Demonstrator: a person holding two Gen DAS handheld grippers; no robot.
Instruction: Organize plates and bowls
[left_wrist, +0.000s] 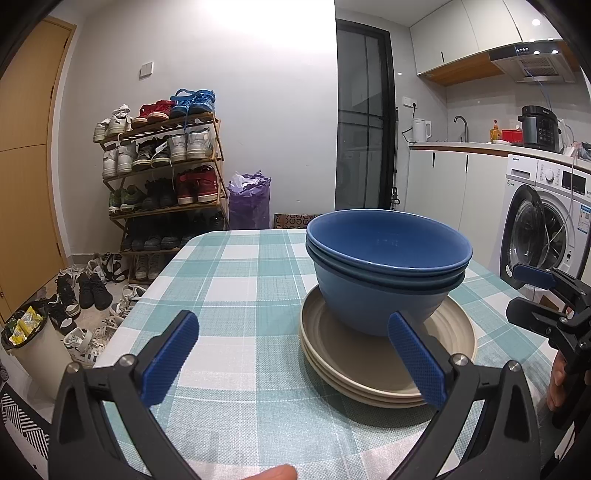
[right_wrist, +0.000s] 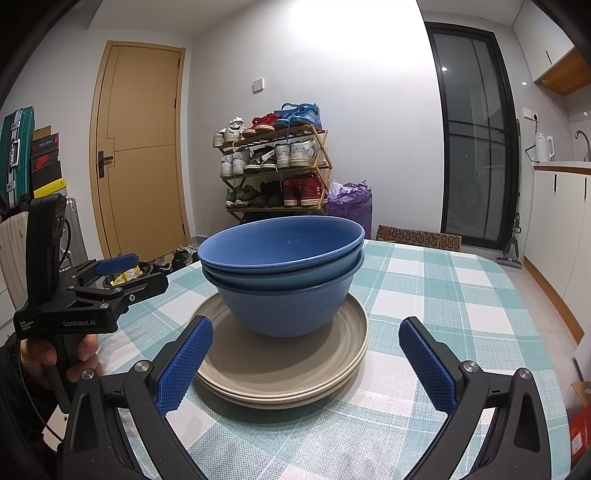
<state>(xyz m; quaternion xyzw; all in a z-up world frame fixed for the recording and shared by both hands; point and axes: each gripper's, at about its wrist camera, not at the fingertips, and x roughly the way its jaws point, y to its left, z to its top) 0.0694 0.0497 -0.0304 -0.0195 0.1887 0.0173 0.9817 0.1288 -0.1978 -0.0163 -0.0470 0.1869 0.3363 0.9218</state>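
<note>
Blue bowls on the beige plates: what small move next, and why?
Probably withdraw both hands: the nested blue bowls already sit centred on the stacked beige plates, and the left gripper and right gripper are open, holding nothing.

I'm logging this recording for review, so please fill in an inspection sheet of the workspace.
Surface: table under a teal-and-white checked cloth.
Job's things: nested blue bowls sit on stacked beige ridged plates.
Clutter: nothing seen on the cloth.
Grippers: left gripper open, empty; right gripper open, empty; both short of the stack.
Cables: thin cord near the hand holding the left gripper.
Surroundings: wooden shoe rack, white front-loading washing machine.
</note>
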